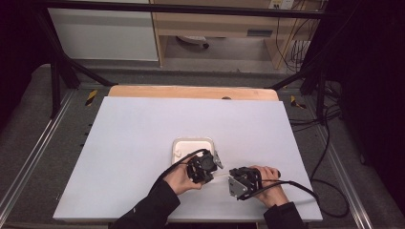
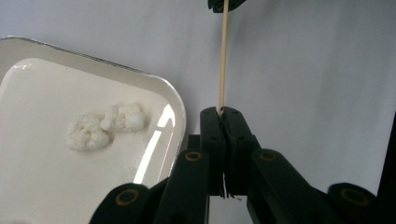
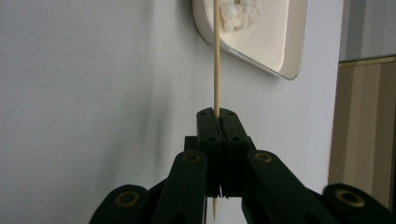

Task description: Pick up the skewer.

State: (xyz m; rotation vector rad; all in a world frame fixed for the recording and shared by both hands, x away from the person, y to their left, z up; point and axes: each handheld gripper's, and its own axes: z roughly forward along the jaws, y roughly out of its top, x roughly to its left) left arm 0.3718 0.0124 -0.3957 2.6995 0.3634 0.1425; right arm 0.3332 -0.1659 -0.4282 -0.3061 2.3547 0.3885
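High view – grippers: the left gripper (image 1: 204, 168) and the right gripper (image 1: 242, 182) are held close together at lower centre of the frame, tips turned toward each other, each borne by a hand on a dark sleeve.
High view – skewer: a thin pale skewer (image 1: 220, 175) is seen bridging the gap between them – probably held at both ends so that it stays steady and level.
High view – tray: a shallow tray (image 1: 184, 143) with rounded corners is placed just above the left gripper, at mid-frame, within easy reach.
High view – table: a flat, matte white table (image 1: 143, 133) is spread under everything.

Left gripper view – jaws: the black jaws are pressed together on one end of the skewer (image 2: 223, 60), which rises straight to the top edge, where the other gripper's dark tip is met.
Left gripper view – tray: at the left, the tray (image 2: 175, 100) is shown glossy and cream-coloured, with a metallic rim.
Left gripper view – food: two lumpy, porous white pieces (image 2: 105, 126) are lying touching on its floor – soft-looking, possibly meant for threading.

Right gripper view – jaws: the jaws are clamped on the skewer (image 3: 216, 56), whose pointed end pokes out below them.
Right gripper view – material: the stick is slender, round and wood-coloured.
Right gripper view – tray: the tray (image 3: 285, 70) is seen at upper right, the white pieces (image 3: 238, 11) near the top edge.
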